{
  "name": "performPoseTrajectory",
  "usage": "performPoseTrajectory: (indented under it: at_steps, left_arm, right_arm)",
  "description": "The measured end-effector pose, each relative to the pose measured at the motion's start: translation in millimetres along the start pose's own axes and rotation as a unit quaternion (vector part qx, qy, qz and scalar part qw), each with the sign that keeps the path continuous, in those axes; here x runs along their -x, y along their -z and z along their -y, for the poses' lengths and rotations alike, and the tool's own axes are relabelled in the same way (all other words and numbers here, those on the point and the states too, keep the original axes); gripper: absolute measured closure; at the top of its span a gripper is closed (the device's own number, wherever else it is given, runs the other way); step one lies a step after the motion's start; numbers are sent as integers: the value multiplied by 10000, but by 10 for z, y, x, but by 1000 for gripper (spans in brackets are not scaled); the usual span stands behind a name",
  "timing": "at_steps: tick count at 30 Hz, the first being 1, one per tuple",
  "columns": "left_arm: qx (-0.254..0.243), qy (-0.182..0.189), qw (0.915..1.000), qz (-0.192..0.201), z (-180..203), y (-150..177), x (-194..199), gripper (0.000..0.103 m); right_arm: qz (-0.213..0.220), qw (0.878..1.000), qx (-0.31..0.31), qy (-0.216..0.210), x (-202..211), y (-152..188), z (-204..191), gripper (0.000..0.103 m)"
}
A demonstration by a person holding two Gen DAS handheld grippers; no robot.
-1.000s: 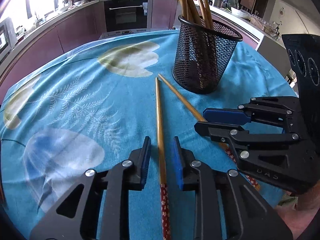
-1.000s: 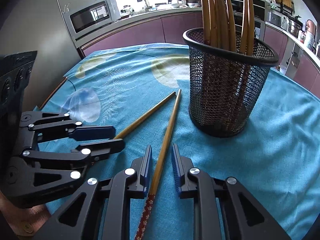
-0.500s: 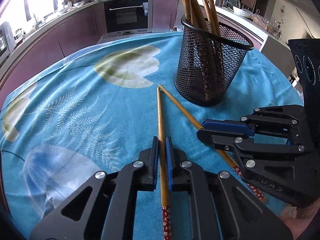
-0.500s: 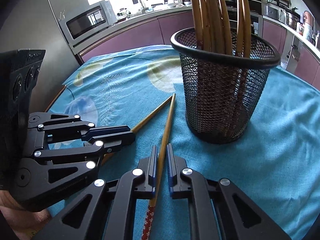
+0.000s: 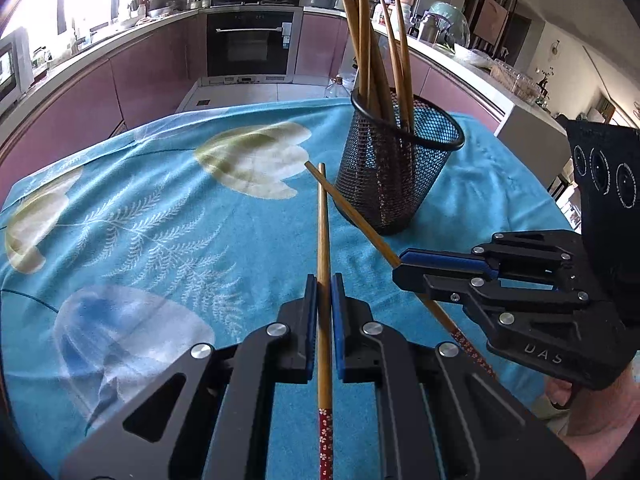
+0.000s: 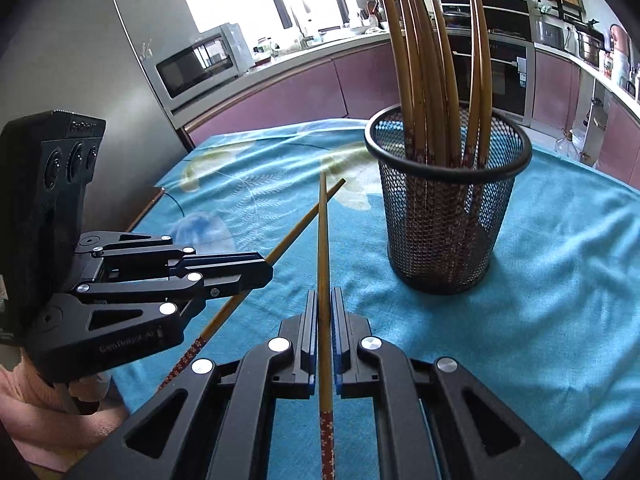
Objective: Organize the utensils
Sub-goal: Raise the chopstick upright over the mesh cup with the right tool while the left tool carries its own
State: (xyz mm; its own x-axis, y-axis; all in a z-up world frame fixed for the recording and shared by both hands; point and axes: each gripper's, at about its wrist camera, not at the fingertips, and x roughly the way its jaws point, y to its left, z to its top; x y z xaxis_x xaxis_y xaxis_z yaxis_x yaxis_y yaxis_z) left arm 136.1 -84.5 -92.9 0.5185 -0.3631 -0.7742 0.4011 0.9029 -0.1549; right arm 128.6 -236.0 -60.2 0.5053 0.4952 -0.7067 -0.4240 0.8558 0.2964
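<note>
Chopsticks (image 5: 323, 240) (image 6: 323, 240) pinched in both tongs (image 5: 324, 280) (image 6: 324, 294) — mesh holder (image 5: 396, 172) near their tips

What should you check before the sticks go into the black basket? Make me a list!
1. Left claw shut on its chopstick: ok.
2. Right claw shut on the other chopstick: ok.
3. Mesh basket standing upright on the blue tablecloth: ok.
4. Room left in the basket: ok, the chopsticks already inside lean together, with open space at the rim.
5. The two held chopsticks kept apart: not ok, their tips cross near the basket; whether they touch, cannot tell.
6. Patterned red ends pointing away from the basket: ok.
</note>
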Motion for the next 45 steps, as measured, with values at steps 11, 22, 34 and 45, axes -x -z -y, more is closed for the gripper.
performPoseTrajectory:
  at_steps: [11,22,34,45]
  left_arm:
    - [101,517,9965,655,21,-136,590,95]
    - [141,848,9890,1206,48,-317,1015,95]
    - [224,948,9811,1672,42,-649,1214,96]
    - [19,912,9743,2057,176,-1034,1393,95]
  right_arm:
    - [592,9980,81,-190,468,-86,-51,97]
    - [1182,9928,58,-157,872,-203,62,97]
    - [1670,9856,234,79,1154,-459,111,97]
    - [2104,9764,363,316,1413,-716,163,97]
